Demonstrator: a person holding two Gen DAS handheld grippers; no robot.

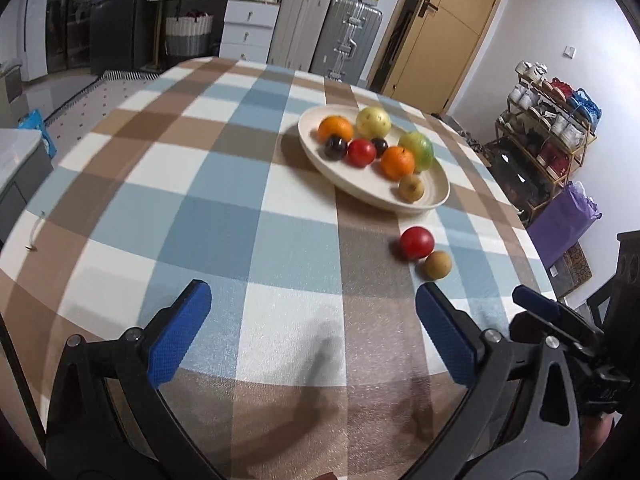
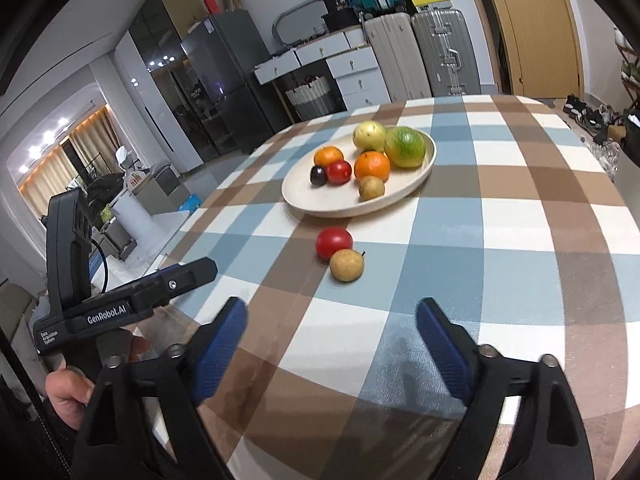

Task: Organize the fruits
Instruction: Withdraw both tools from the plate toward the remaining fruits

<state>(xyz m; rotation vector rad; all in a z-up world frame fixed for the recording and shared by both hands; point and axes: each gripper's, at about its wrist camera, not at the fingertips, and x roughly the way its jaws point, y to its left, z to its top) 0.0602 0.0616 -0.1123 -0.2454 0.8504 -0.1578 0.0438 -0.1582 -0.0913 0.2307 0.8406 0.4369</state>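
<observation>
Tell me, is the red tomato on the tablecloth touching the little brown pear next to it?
Touching. In the right wrist view the red tomato and the brown pear sit pressed together with no tablecloth showing between them.

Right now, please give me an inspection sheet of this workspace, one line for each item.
Surface: checked tablecloth, flat.
Job's things: cream plate holding eight fruits; red fruit and brown fruit loose on the cloth, touching, near the plate.
Clutter: nothing seen on the table.
Grippers: left gripper open, empty; right gripper open, empty.
Cables: black cable behind the left gripper.
Surroundings: suitcases, shoe rack, wooden door.
</observation>
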